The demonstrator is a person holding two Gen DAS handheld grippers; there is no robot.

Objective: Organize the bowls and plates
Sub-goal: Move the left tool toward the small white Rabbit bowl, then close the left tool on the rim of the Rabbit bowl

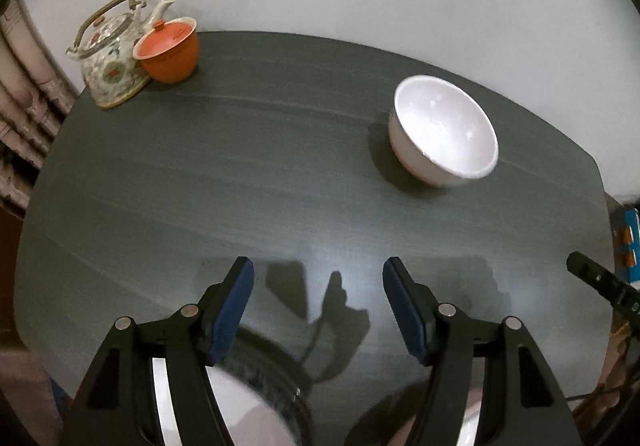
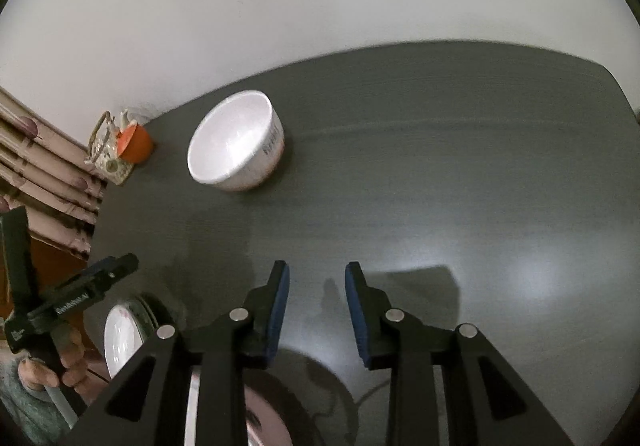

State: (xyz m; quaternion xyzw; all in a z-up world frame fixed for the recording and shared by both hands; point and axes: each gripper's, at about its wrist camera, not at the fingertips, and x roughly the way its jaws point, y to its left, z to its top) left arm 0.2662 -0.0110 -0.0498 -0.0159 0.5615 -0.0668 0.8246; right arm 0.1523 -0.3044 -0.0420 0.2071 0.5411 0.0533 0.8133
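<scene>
Two grippers hover empty over the table [image 1: 280, 174]: left gripper [image 1: 318, 302] jaws apart, right gripper [image 2: 317, 310] narrower, nothing between. White bowl [image 1: 444, 130] sits at 1 o'clock, untouched. Step: approach. Next: L reaches fwd, straddles rim w/ pads, clamps

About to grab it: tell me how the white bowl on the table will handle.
The white bowl looks like glazed ceramic, so probably rigid, breakable and slippery between claw pads. It stands upright, seemingly on a narrow foot, so a push at the rim may tip it rather than slide it.
</scene>
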